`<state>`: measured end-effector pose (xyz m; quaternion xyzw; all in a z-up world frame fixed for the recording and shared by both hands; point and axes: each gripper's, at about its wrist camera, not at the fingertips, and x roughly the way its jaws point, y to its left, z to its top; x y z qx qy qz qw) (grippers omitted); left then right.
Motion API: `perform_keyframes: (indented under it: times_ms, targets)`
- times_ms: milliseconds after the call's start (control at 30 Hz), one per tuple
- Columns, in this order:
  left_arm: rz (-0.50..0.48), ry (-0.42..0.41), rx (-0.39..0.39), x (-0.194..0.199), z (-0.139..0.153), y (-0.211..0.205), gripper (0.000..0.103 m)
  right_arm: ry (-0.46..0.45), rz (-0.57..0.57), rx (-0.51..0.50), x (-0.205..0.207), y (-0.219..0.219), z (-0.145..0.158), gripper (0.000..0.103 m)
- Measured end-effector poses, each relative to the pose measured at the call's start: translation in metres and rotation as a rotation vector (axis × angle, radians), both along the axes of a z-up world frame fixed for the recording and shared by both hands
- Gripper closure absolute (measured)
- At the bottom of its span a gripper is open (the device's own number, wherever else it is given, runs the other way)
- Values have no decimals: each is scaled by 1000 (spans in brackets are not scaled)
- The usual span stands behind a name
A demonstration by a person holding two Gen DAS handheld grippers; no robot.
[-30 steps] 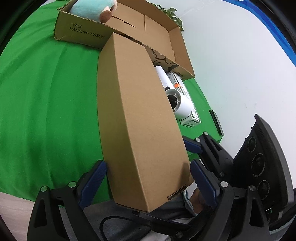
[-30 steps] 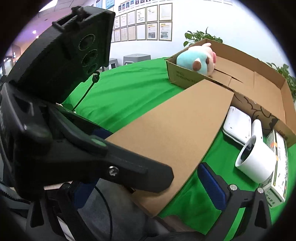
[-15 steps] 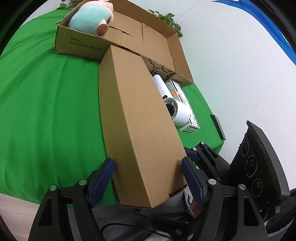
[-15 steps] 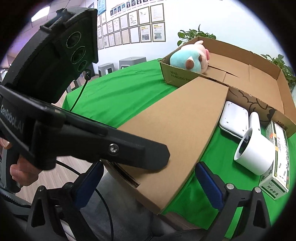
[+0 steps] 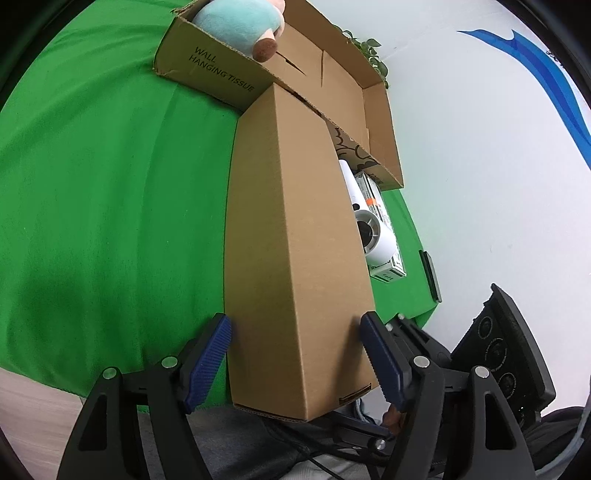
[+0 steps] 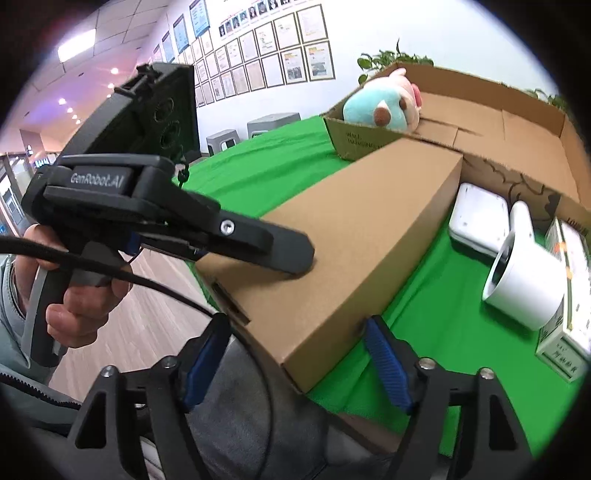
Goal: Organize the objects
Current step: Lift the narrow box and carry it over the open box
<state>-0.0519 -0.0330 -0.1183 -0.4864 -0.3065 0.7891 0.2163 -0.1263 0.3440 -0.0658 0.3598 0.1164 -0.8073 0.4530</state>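
A long closed cardboard box [image 5: 295,236] lies on the green cloth, its near end over the table's front edge; it also shows in the right wrist view [image 6: 354,236]. My left gripper [image 5: 295,354] is shut on the box, blue pads pressing its two long sides near the front end. My right gripper [image 6: 295,354] is wide open around the box's near corner, its pads not pressing it. A large open carton [image 5: 332,85] marked "WALL HANGING TISSUE" stands behind, with a teal plush toy [image 5: 236,26] in its left corner.
To the right of the box lie a white hair dryer [image 6: 524,288], a flat white device [image 6: 476,218] and a printed white carton [image 6: 569,295]. A dark flat object [image 5: 430,269] lies by the table's right edge. A white wall stands on the right.
My left gripper has closed in on the long box's sides and now grips it. My right gripper has shifted left, toward the box's near corner. The box has barely moved.
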Motion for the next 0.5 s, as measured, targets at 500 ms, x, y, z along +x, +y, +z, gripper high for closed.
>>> perform_keyframes:
  times_ms: [500]
  targets:
    - [-23,-8,17,1,-2,-3,32,52,-31,74,1,-22,-7,0]
